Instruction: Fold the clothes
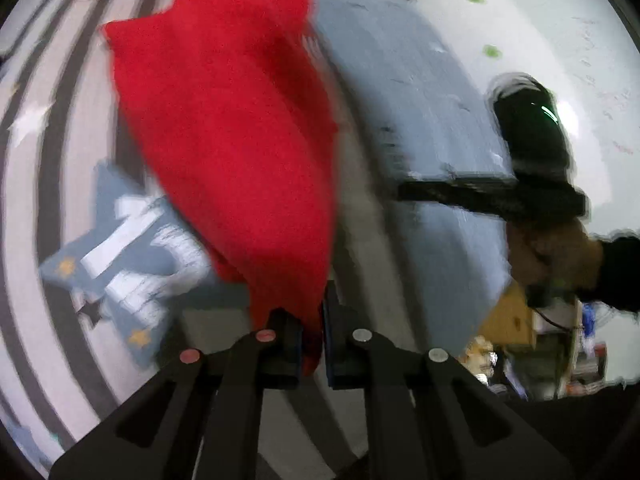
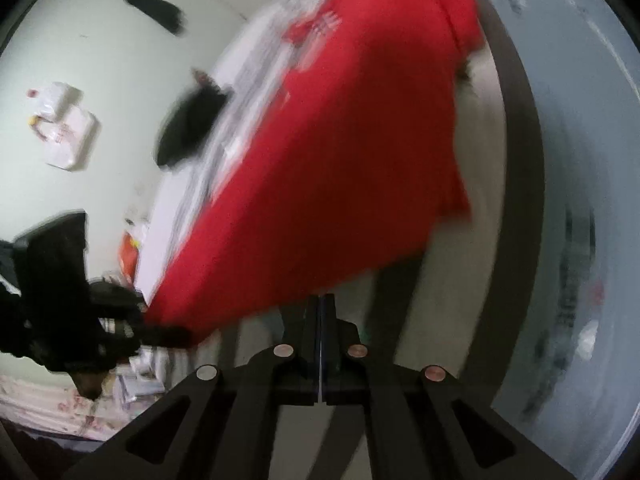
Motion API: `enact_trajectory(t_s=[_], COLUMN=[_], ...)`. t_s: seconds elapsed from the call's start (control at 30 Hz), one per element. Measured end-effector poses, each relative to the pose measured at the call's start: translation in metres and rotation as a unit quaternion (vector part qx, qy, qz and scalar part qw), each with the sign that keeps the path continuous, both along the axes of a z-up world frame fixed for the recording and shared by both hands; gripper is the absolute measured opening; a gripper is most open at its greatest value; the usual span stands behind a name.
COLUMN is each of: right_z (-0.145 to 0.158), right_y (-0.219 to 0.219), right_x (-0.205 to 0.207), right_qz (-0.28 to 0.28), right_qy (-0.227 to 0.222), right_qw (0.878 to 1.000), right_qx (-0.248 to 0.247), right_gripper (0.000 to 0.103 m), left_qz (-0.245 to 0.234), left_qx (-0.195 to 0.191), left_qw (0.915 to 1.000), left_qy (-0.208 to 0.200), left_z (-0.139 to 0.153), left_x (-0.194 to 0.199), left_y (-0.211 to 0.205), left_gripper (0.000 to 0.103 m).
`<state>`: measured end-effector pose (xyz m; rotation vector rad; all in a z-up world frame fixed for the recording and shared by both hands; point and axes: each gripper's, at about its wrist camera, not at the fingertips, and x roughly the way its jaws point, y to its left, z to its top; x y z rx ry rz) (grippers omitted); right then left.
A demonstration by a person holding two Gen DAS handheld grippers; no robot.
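Observation:
A red garment (image 1: pixel 232 132) hangs in the air, and my left gripper (image 1: pixel 312 314) is shut on its lower edge. The right wrist view shows the same red garment (image 2: pixel 340 152) spread wide, with white print near its top; the left gripper (image 2: pixel 160 332) pinches its corner at the lower left. My right gripper (image 2: pixel 321 300) has its jaws pressed together just under the cloth's edge. In the left wrist view the right gripper (image 1: pixel 404 192), held by a hand (image 1: pixel 556 252), points at the garment with a gap between them. Both views are motion-blurred.
Below lies a striped bedspread (image 1: pixel 52 184) with a blue star print (image 1: pixel 120 240). The pale floor (image 2: pixel 100 60) holds white bags (image 2: pixel 60 128) and dark items (image 2: pixel 188 120). Clutter and a yellow box (image 1: pixel 508 320) sit at the lower right.

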<state>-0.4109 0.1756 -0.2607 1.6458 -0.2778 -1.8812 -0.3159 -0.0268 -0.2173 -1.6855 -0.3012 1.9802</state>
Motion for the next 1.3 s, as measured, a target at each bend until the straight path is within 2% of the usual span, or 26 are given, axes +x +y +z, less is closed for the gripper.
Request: enact_trajectory(t_s=[0.07,0.1,0.17,0.2,0.23,0.27,0.37,0.43,0.47,0.53,0.6,0.67,0.73,0.77,0.83,0.93,0.97,1.0,1.03,1.07,1.23,1.3], right_z=[-0.006,-0.006,-0.002,0.0,0.002,0.004,-0.002,-0.01,-0.016,-0.035,-0.052,-0.063,-0.07,-0.073,-0.081,-0.09,-0.087,-0.084,-0.08,-0.077,-0.062,-0.055], right_y=[0.009,0.016,0.025,0.029,0.032,0.035,0.036,0.033,0.031,0.03,0.027,0.02,0.013,0.009,0.0,-0.007,-0.01,-0.013,-0.016,-0.019,-0.034,-0.039], right_x=[0.0,-0.008,-0.029,-0.04,-0.051,-0.062,-0.098,-0.119,-0.131,-0.15,-0.165,-0.169,-0.17,-0.171,-0.178,-0.191,-0.187,-0.184,-0.18,-0.176,-0.159,-0.151], right_qz=[-0.023,-0.05,-0.093,-0.111,-0.129,-0.146,-0.184,-0.197,-0.203,-0.212,-0.215,-0.209,-0.2,-0.194,-0.186,-0.186,-0.175,-0.164,-0.153,-0.142,-0.086,-0.064], right_qy=[0.005,0.009,0.034,0.048,0.062,0.076,0.106,0.11,0.108,0.076,0.048,0.034,0.029,0.03,0.026,0.023,0.027,0.032,0.036,0.04,0.062,0.069], right_qw=[1.0,0.998,0.995,0.992,0.989,0.986,0.976,0.973,0.972,0.973,0.975,0.977,0.979,0.98,0.981,0.981,0.983,0.985,0.987,0.989,0.994,0.995], right_qx=[0.021,0.021,0.024,0.028,0.033,0.037,0.043,0.049,0.049,0.042,0.038,0.037,0.035,0.035,0.044,0.048,0.041,0.033,0.026,0.019,-0.017,-0.032], right_gripper=[0.001,0.004,0.008,0.021,0.031,0.049,0.051,0.051,0.051,0.051,0.051,0.051,0.051,0.051,0.051,0.052,0.052,0.044,0.031,0.008,0.008,0.008], left_qz=[0.06,0.078,0.113,0.128,0.149,0.172,0.237,0.259,0.26,0.255,0.245,0.236,0.222,0.213,0.19,0.148,0.135,0.122,0.122,0.123,0.12,0.1], left_qx=[-0.014,-0.028,-0.058,-0.067,-0.075,-0.081,-0.076,-0.076,-0.079,-0.084,-0.068,-0.088,-0.093,-0.093,-0.083,-0.054,-0.052,-0.05,-0.046,-0.041,0.009,0.005], left_qw=[0.9981,0.9965,0.9909,0.9872,0.9821,0.9755,0.9566,0.9515,0.9528,0.9571,0.9645,0.9668,0.9687,0.9704,0.9751,0.9836,0.9849,0.9859,0.9858,0.9855,0.9818,0.9849], left_qy=[-0.006,0.01,0.046,0.067,0.088,0.11,0.152,0.147,0.135,0.109,0.071,0.046,0.058,0.066,0.079,0.087,0.095,0.103,0.106,0.109,0.147,0.141], left_z=[-0.008,-0.007,-0.004,-0.001,0.003,0.005,0.001,-0.016,-0.03,-0.052,-0.075,-0.095,-0.1,-0.1,-0.099,-0.099,-0.097,-0.094,-0.091,-0.087,-0.041,-0.026], left_x=[-0.012,-0.021,-0.041,-0.051,-0.063,-0.075,-0.13,-0.166,-0.189,-0.22,-0.241,-0.26,-0.264,-0.264,-0.263,-0.263,-0.263,-0.262,-0.259,-0.256,-0.189,-0.142], left_y=[-0.021,-0.028,-0.042,-0.049,-0.057,-0.065,-0.091,-0.106,-0.105,-0.104,-0.107,-0.104,-0.096,-0.092,-0.082,-0.066,-0.06,-0.055,-0.054,-0.053,-0.054,-0.051], left_gripper=[0.011,0.013,0.029,0.033,0.05,0.065,0.077,0.077,0.077,0.077,0.077,0.077,0.087,0.088,0.085,0.033,0.019,0.012,0.008,0.006,0.005,0.005])
